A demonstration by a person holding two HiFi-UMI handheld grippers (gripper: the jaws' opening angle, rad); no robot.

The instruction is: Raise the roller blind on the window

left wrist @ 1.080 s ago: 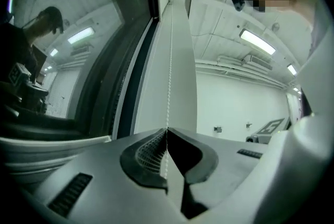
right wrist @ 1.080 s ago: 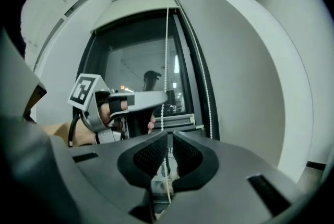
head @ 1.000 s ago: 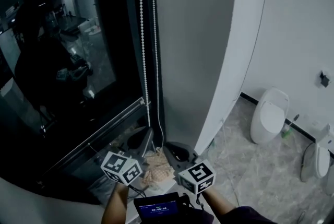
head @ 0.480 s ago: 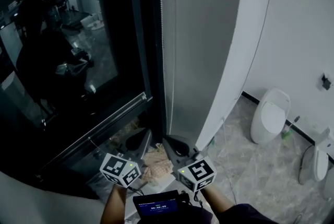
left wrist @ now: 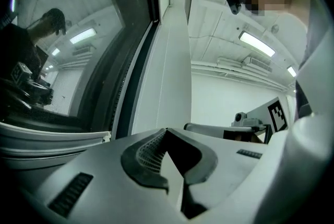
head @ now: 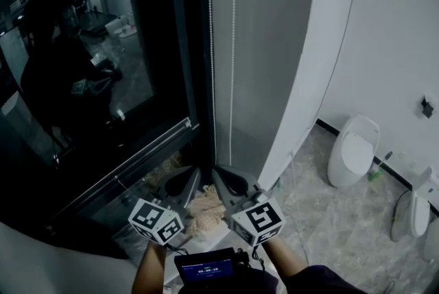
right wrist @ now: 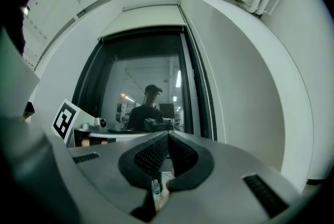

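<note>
Grey ribbed pads meet tip to tip on both tools. The left gripper point(left wrist: 166, 133) has its jaws pressed together with nothing between them, and the right gripper point(right wrist: 168, 135) is closed the same way, also empty. From above, the two are held low and side by side, pointing at the foot of the window point(head: 103, 80), apart from everything around them.

The bead chain point(head: 234, 25) hangs in two thin strands just right of the dark window frame, against a grey wall panel, and neither gripper touches it. In the right gripper view, a pale band across the top of the window opening looks to be the roller blind point(right wrist: 148, 16). It sits high up, with the glass below it uncovered.

Each gripper carries a marker cube point(head: 156, 221) printed with black-and-white squares. A small screen point(head: 204, 270) near the person's hands shows a row of digits too small to read. I can make out no brand or label anywhere.

A white ceramic fixture point(head: 351, 149) stands on the marbled floor to the right.
</note>
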